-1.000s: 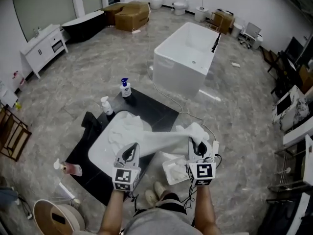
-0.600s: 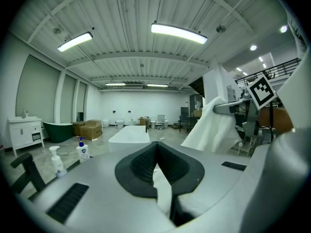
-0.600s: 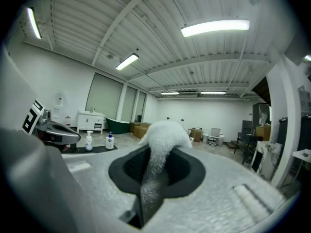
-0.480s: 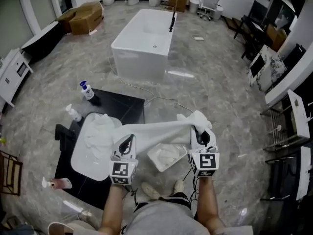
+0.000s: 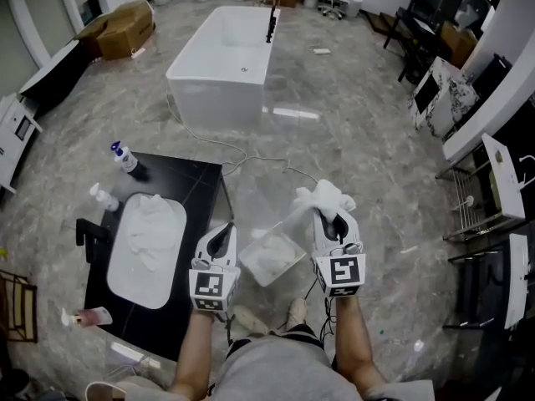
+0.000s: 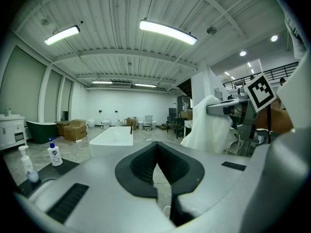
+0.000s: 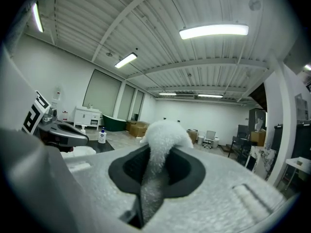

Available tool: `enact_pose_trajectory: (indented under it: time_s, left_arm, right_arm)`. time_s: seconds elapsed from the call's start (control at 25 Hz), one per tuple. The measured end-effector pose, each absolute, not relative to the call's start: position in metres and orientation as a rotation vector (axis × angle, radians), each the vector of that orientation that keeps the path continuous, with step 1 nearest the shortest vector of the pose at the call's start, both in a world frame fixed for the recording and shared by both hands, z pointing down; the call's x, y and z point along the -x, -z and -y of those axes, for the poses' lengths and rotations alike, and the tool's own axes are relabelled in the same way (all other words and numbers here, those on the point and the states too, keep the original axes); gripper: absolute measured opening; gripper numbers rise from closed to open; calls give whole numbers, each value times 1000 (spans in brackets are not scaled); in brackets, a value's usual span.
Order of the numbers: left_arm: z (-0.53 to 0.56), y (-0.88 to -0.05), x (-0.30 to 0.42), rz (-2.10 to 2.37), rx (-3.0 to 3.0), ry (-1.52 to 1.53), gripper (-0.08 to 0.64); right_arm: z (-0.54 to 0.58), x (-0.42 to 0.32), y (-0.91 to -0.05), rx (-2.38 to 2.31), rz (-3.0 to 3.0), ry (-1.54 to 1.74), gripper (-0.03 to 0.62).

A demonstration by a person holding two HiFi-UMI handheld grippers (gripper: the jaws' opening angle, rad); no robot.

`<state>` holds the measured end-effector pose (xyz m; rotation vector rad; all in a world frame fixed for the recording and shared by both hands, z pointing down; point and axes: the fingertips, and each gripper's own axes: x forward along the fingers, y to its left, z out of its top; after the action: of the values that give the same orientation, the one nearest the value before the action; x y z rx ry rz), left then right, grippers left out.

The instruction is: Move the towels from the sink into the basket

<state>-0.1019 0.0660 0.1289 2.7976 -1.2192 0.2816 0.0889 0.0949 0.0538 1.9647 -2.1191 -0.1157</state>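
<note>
My right gripper (image 5: 332, 220) is shut on a white towel (image 5: 322, 197), which bunches above its jaws and hangs down to the left over the basket (image 5: 261, 278). In the right gripper view the towel (image 7: 163, 135) runs up between the pads. My left gripper (image 5: 224, 230) hovers beside the basket's left edge, jaws shut with nothing between them (image 6: 156, 147). The basket, a pale box on the floor, holds white towels. Another white towel (image 5: 152, 224) lies in the oval sink (image 5: 117, 282) at the left.
The sink sits in a black counter (image 5: 196, 190) with two pump bottles (image 5: 124, 157) at its far end, a black faucet (image 5: 88, 232) and a pink bottle (image 5: 88, 316). A white bathtub (image 5: 221, 53) stands farther off. A cable lies on the marble floor.
Both grippers have swung right, away from the sink. The towel that stretched from the sink to the right gripper has come out and now hangs over the basket.
</note>
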Motion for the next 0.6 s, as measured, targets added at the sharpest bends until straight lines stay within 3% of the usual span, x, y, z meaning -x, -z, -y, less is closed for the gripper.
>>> enact_pose_trajectory:
  time_s: [0.6]
  left_arm:
    - [-70,-173,54,1243,-2723,-389,9]
  right_arm:
    - [-102,-162,-122,-1954,2080,-45,54]
